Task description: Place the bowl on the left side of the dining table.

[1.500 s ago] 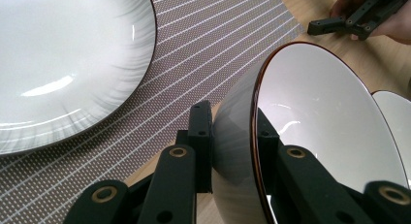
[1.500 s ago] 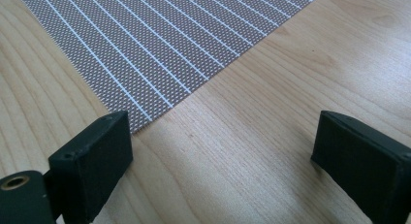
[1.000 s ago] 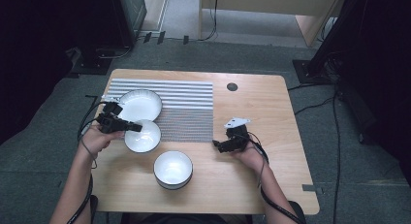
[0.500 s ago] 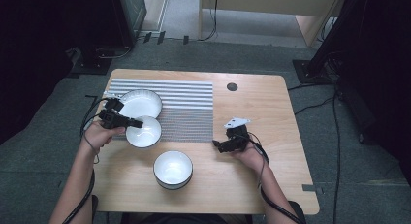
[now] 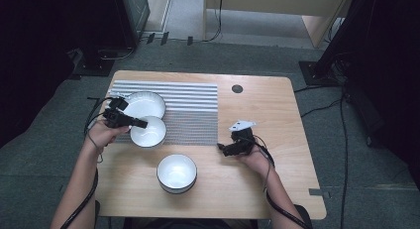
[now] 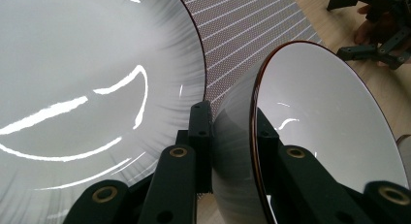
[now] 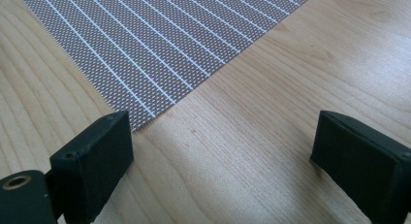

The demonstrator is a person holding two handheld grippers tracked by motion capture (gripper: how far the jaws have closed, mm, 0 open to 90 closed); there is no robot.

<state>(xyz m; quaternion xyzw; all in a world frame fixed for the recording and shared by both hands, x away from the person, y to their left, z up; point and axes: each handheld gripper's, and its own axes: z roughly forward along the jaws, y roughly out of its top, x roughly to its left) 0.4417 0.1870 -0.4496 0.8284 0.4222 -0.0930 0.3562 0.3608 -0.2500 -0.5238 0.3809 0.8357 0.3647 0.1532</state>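
Note:
A small white bowl (image 5: 149,132) with a dark rim hangs tilted over the striped mat (image 5: 190,115), beside a wider white dish (image 5: 144,103). My left gripper (image 5: 140,123) is shut on the small bowl's near-left rim. In the left gripper view the two jaws clamp the small bowl's (image 6: 315,112) wall, one inside and one outside, with the left gripper (image 6: 232,120) close against the wide dish (image 6: 87,78). My right gripper (image 5: 224,149) rests open over bare wood by the mat's near right corner. Nothing lies between the jaws of the right gripper (image 7: 223,141).
A second white bowl (image 5: 177,172) stands on the wooden table (image 5: 277,189) toward the near edge, in the middle. A dark round grommet (image 5: 237,88) sits near the far edge. The mat's corner (image 7: 145,64) lies just ahead of the right gripper.
The left gripper has carried the small bowl a little away from the person, closer to the wide dish. The right gripper has stayed put.

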